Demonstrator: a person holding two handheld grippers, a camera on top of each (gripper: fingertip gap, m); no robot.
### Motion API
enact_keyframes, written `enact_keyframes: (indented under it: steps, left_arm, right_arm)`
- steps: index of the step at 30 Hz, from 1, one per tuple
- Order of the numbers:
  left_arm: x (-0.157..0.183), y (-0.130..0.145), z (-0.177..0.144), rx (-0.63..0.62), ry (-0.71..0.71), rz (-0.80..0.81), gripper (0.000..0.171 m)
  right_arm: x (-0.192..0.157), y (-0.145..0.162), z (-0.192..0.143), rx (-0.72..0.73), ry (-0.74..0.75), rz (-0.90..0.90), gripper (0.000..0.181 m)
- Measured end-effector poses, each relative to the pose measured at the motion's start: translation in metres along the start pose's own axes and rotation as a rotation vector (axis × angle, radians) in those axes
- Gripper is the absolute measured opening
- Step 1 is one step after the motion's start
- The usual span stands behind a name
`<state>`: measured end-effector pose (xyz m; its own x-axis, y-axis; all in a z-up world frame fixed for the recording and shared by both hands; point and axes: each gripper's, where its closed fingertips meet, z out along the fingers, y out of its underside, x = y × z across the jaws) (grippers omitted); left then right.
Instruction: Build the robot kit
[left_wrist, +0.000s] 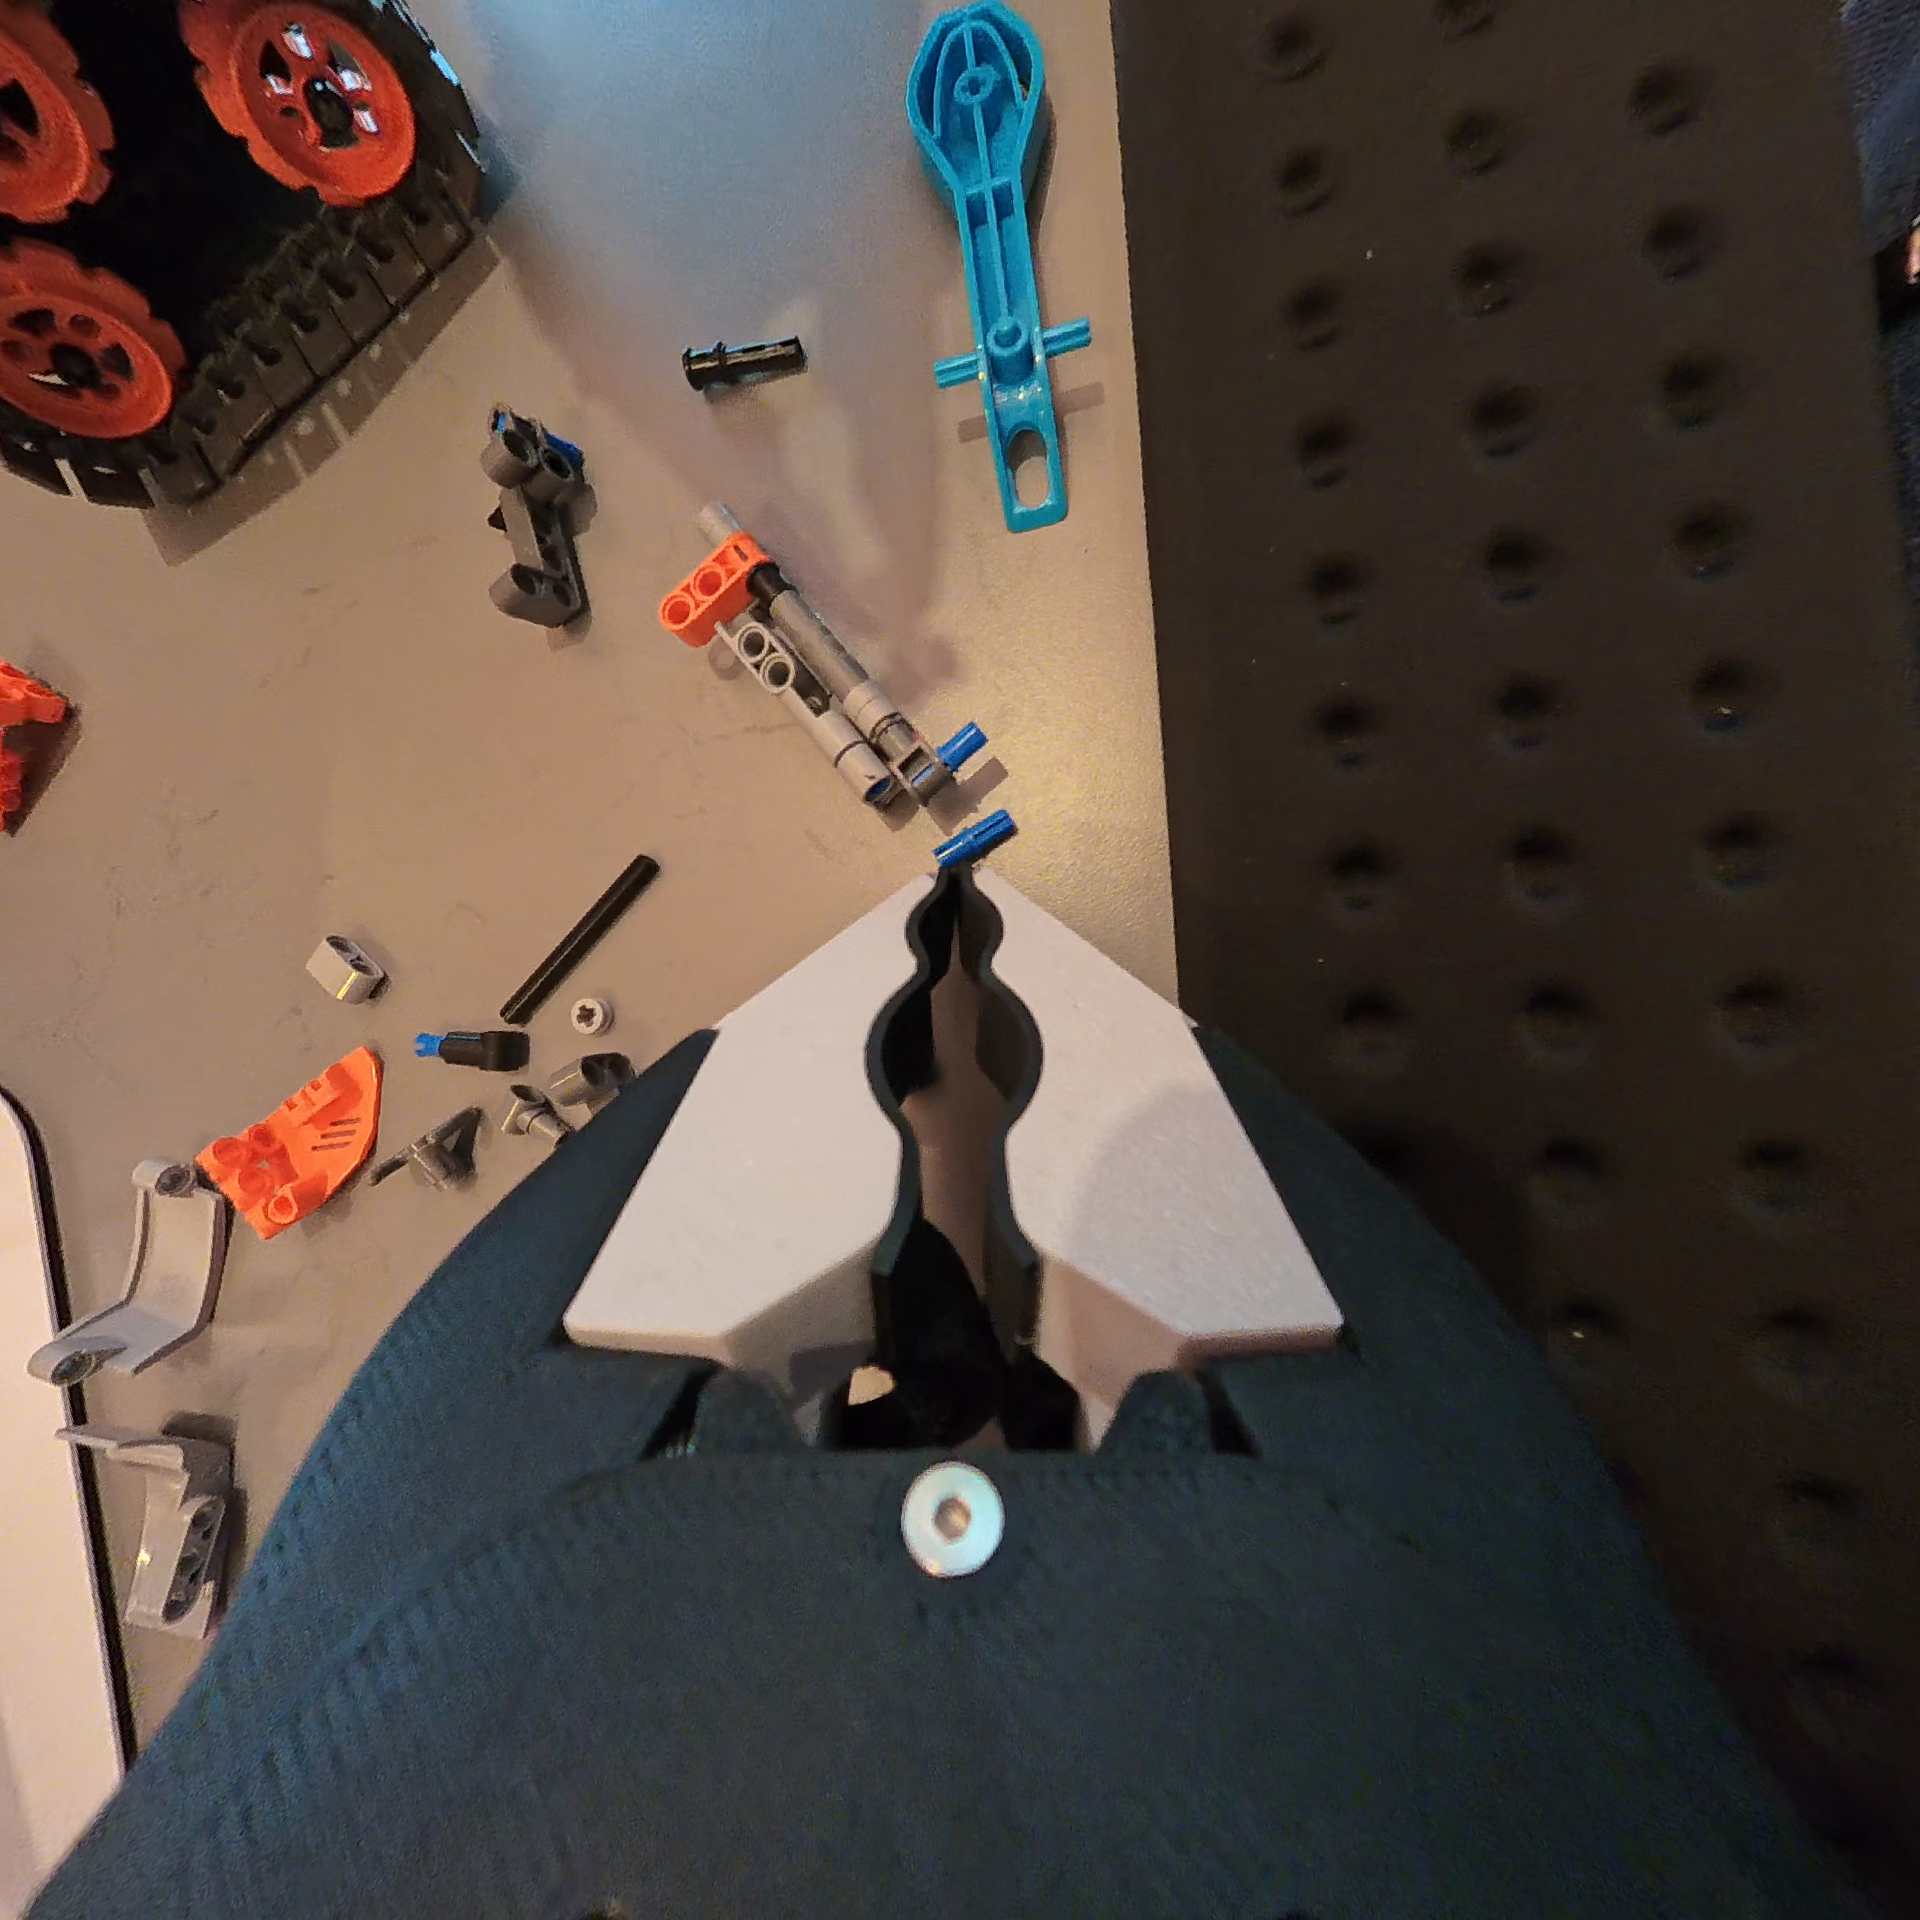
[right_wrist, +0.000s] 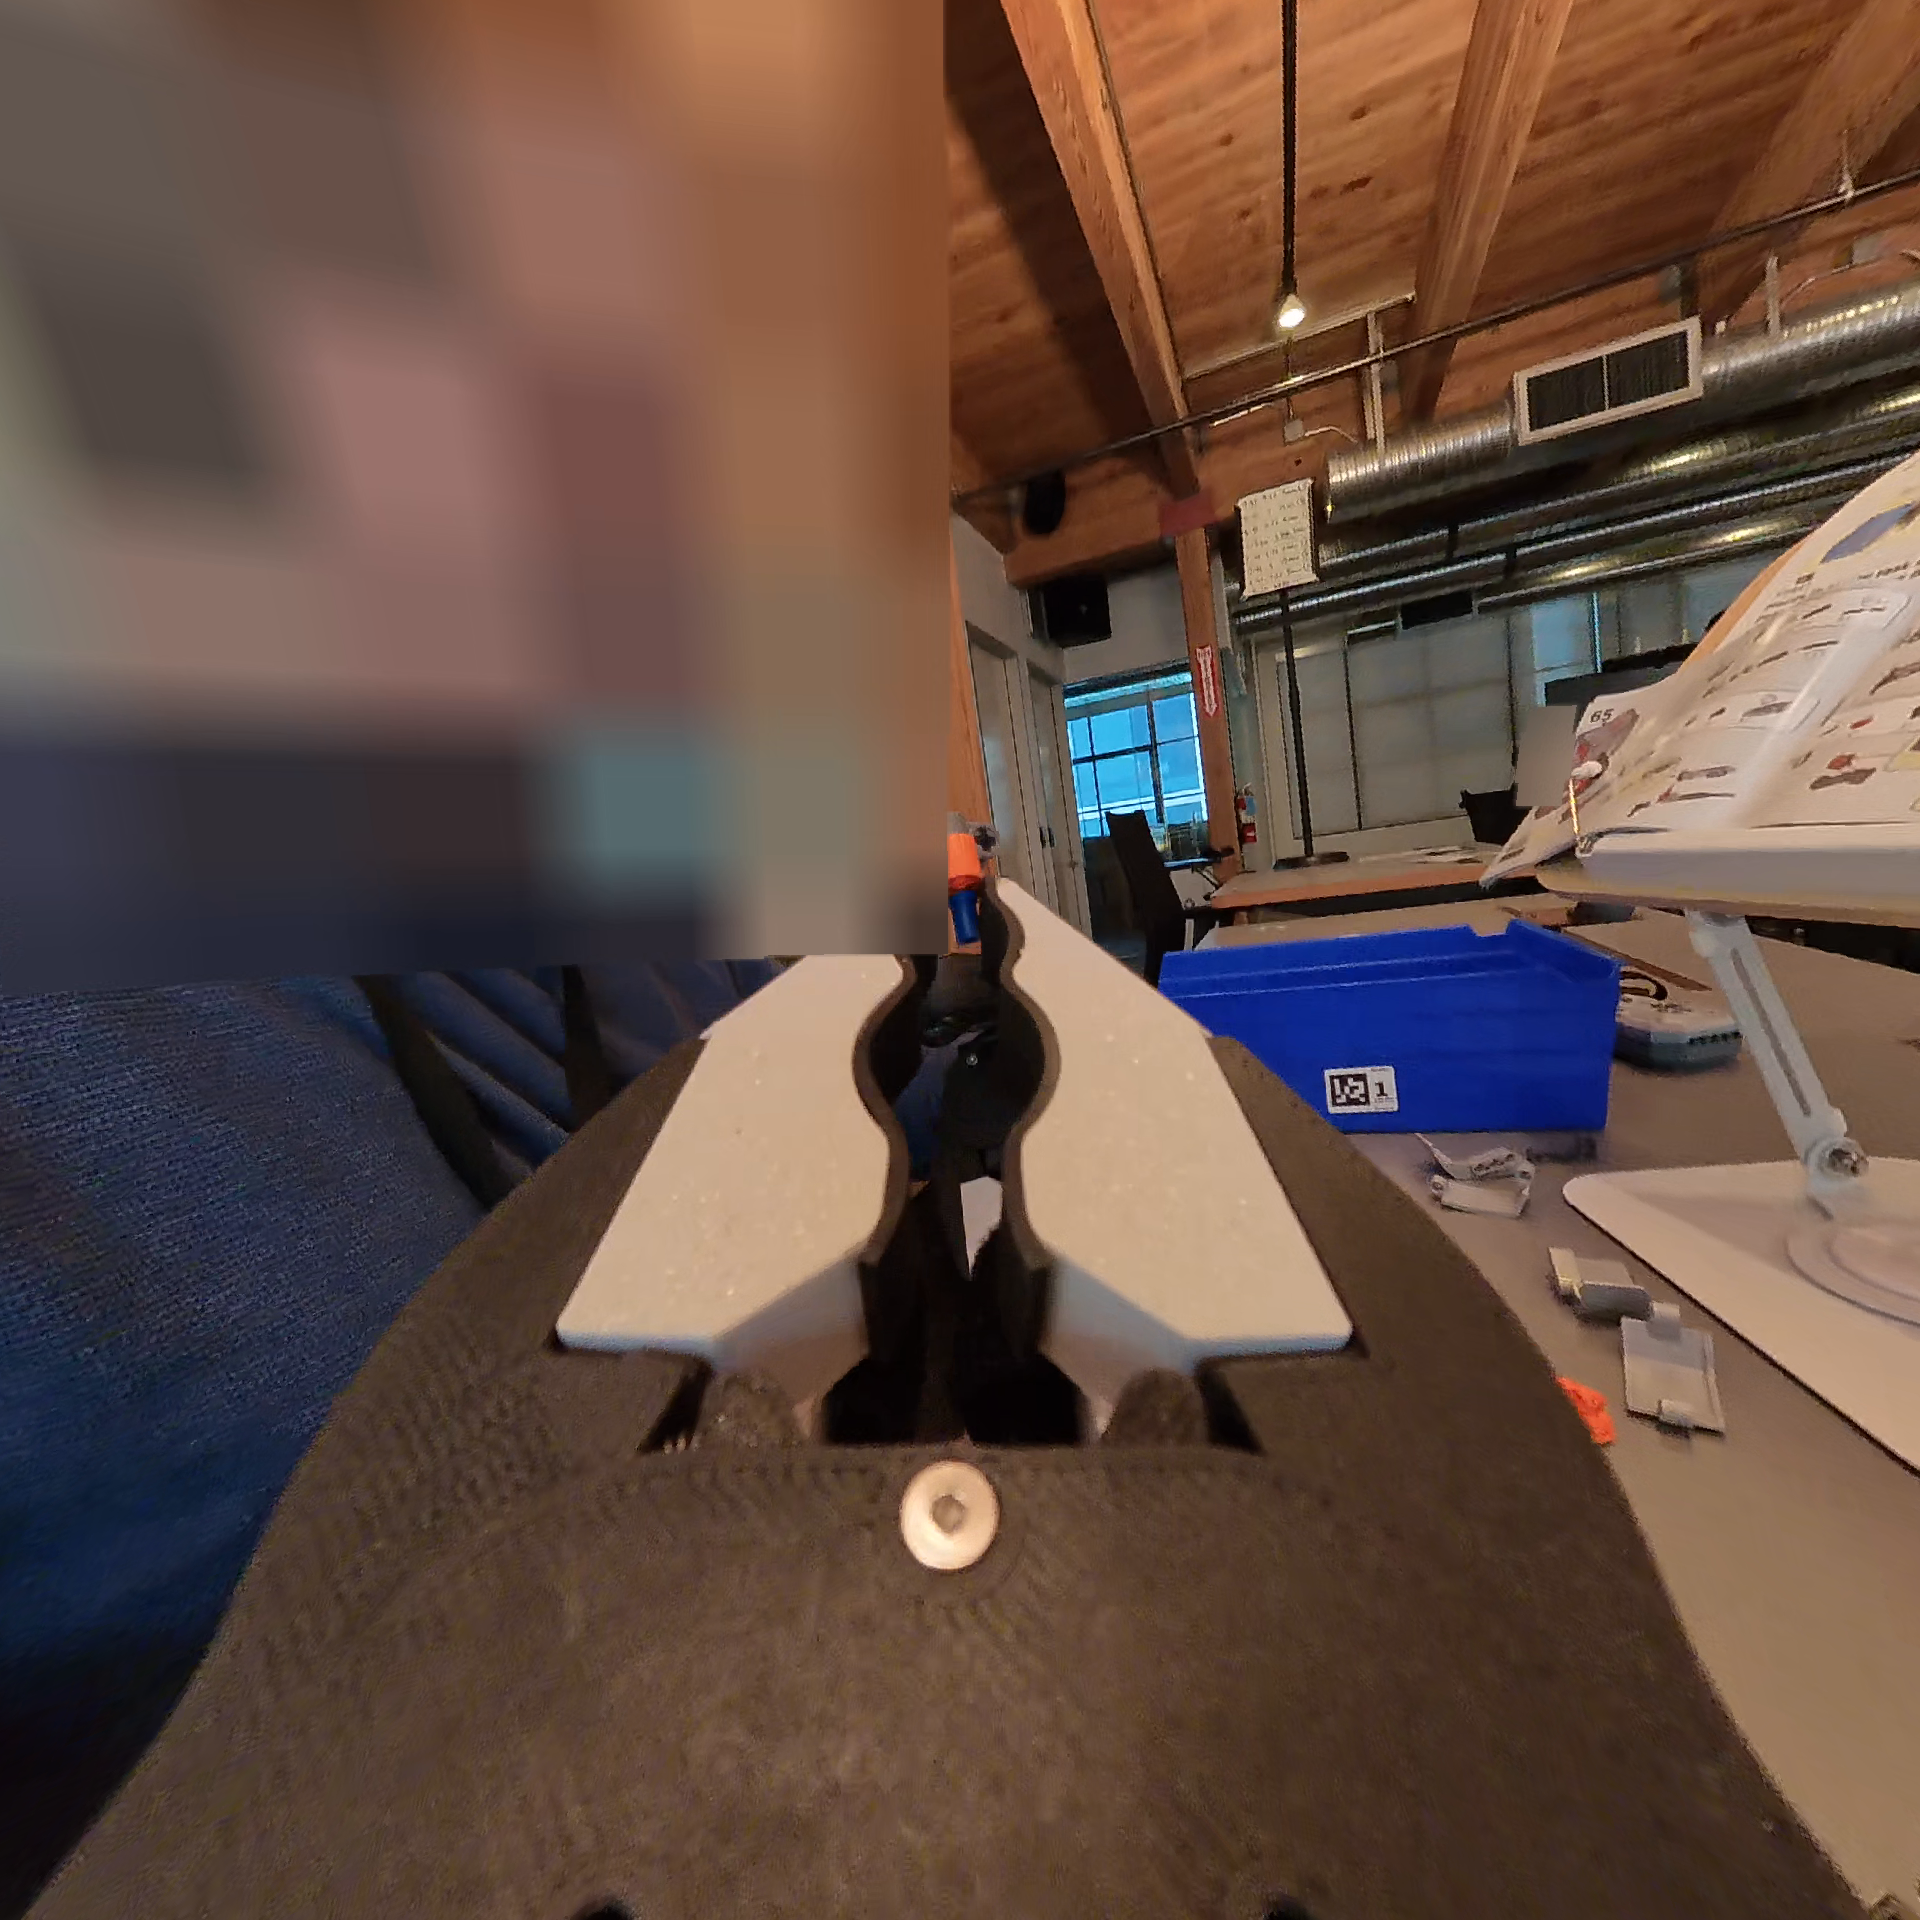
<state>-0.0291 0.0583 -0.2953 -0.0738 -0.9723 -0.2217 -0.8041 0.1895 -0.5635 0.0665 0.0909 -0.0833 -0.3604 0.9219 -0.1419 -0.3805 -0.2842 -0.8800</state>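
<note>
Left wrist view: left claw (left_wrist: 951, 878) has its tips pinched together on a small blue pin (left_wrist: 974, 838), which sticks out sideways just past them, above the grey table (left_wrist: 312, 727). Just beyond the pin lies a grey rod assembly (left_wrist: 821, 675) with an orange connector (left_wrist: 712, 594) at its far end. Further ahead sit a short black pin (left_wrist: 743, 361) and a light-blue lever piece (left_wrist: 997, 260). Left of the claw: a black axle (left_wrist: 579, 938), a small grey bush (left_wrist: 346, 968), an orange panel (left_wrist: 296, 1143) and grey curved pieces (left_wrist: 145, 1278). Far left ahead, orange wheels (left_wrist: 312, 99) inside black track (left_wrist: 312, 312). Right of the claw, a dark perforated chair surface (left_wrist: 1538, 727).

Right wrist view: right claw (right_wrist: 982, 914) is raised off the table, fingers nearly together at the tips. Something small, orange and blue, (right_wrist: 964, 883) shows at the tips, half hidden by a blur patch; can't tell whether it is clamped. Right of the claw: a blue bin (right_wrist: 1455, 1039), loose grey parts (right_wrist: 1600, 1288), and an open booklet (right_wrist: 1766, 727) on a white stand (right_wrist: 1766, 1091).
</note>
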Motion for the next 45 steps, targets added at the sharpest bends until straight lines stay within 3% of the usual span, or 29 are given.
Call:
enact_keyframes:
  steps: [7, 13, 22, 30, 37, 45]
  left_arm:
    - [-0.003, 0.005, -0.003, -0.001, 0.002, -0.005, 0.000]
    - [-0.014, 0.014, -0.009, -0.006, -0.026, -0.014, 0.012]
    - [0.000, -0.003, -0.002, 0.031, 0.035, 0.071, 0.018]
    - [0.006, -0.008, 0.004, 0.038, 0.069, 0.088, 0.006]
    - [0.002, -0.009, 0.005, 0.047, 0.006, 0.039, 0.002]
    - [-0.010, -0.019, -0.019, 0.180, -0.095, -0.099, 0.002]
  right_arm:
    - [0.001, 0.005, 0.002, -0.024, 0.009, -0.004, 0.004]
    - [0.003, 0.015, 0.004, -0.084, 0.022, -0.016, 0.004]
    - [0.005, 0.030, 0.007, -0.167, 0.033, -0.026, 0.005]
    - [0.004, 0.036, 0.009, -0.197, 0.033, -0.028, 0.004]
    - [0.008, 0.043, 0.010, -0.237, 0.060, -0.032, 0.004]
    - [0.011, 0.056, 0.015, -0.315, 0.120, -0.074, 0.004]
